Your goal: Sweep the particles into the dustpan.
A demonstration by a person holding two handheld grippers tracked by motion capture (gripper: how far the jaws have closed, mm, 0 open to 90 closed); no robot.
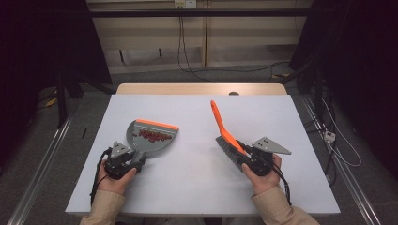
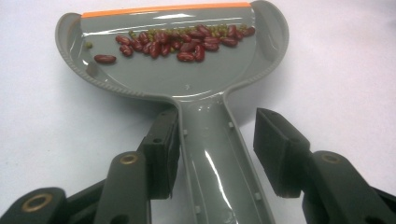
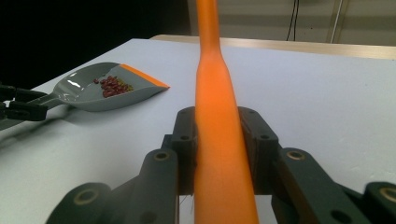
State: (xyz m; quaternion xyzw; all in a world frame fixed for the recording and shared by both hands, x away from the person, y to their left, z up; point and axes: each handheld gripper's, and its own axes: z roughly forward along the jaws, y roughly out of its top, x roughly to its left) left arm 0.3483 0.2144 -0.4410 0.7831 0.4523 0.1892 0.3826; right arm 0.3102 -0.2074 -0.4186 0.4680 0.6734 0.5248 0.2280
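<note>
A grey dustpan (image 1: 152, 136) with an orange lip lies on the white table (image 1: 197, 187), holding red beans (image 2: 182, 42) and a few small green ones. My left gripper (image 1: 135, 156) straddles its handle (image 2: 210, 154); it is open, with the left pad against the handle and a gap at the right pad (image 2: 275, 149). My right gripper (image 1: 242, 157) is shut on the orange handle of a brush (image 1: 220, 123), which points up and away, its dark bristles (image 1: 227, 149) resting on the table. The dustpan (image 3: 93, 95) lies to the left in the right gripper view.
The table's wooden far edge (image 1: 202, 88) meets a grey floor with cables (image 1: 187, 65). Dark equipment stands at both sides. White tabletop stretches between the dustpan and the brush and behind them.
</note>
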